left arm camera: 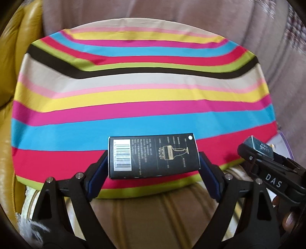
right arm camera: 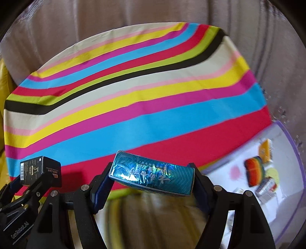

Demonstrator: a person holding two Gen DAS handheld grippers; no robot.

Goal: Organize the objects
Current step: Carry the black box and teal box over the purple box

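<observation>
My left gripper (left arm camera: 154, 168) is shut on a black box (left arm camera: 154, 155) with a barcode and a line drawing, held crosswise above the near edge of a striped cloth (left arm camera: 133, 92). My right gripper (right arm camera: 152, 178) is shut on a shiny teal box (right arm camera: 153, 173) with foil lettering, also held crosswise between the blue pads (right arm camera: 101, 189). Each gripper shows in the other's view: the right gripper (left arm camera: 257, 147) with the teal box (left arm camera: 261, 146) at the right, the left gripper (right arm camera: 36, 172) with the black box (right arm camera: 41, 170) at the left.
The striped cloth (right arm camera: 133, 95) covers a raised surface in front of grey curtains (left arm camera: 191, 15). A yellow leather seat (left arm camera: 17, 57) lies to the left. At the right, a white tray with a purple rim (right arm camera: 294, 153) holds several small colourful items (right arm camera: 255, 171). Beige fabric (left arm camera: 153, 214) lies below the grippers.
</observation>
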